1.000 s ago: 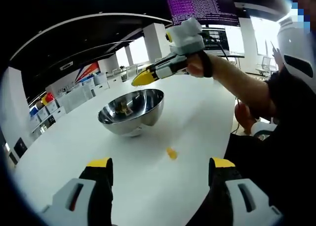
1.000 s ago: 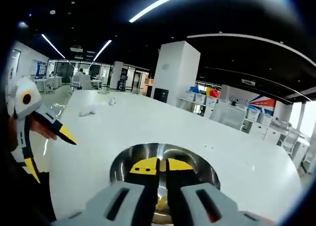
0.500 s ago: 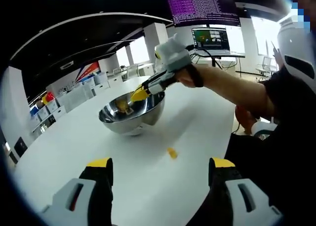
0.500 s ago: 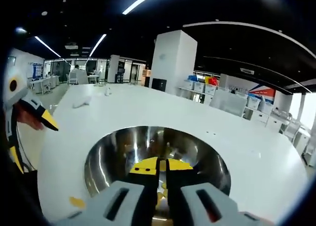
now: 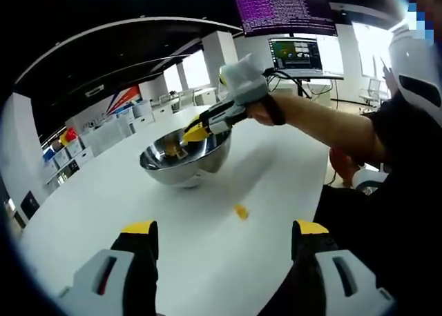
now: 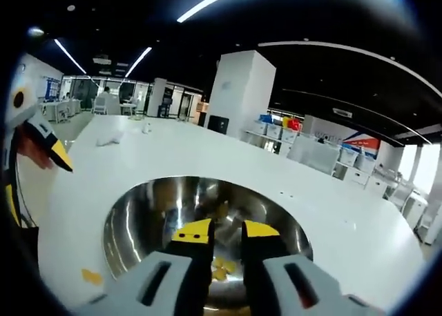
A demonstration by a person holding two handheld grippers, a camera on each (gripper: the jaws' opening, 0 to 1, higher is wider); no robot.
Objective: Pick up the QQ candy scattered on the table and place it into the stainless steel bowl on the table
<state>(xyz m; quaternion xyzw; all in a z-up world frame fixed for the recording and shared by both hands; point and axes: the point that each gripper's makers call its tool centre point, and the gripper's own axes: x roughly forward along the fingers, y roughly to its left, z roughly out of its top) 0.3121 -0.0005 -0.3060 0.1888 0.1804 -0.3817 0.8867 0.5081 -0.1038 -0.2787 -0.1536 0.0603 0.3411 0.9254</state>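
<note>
Fingers on the right gripper are now spreading apart over the stainless steel bowl, dropping candy, while the left gripper is hanging wide open above one candy still lying on the tabletop.

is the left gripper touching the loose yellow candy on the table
Apart. In the left gripper view the candy lies on bare white table, well ahead of the left gripper and its open jaws.
</note>
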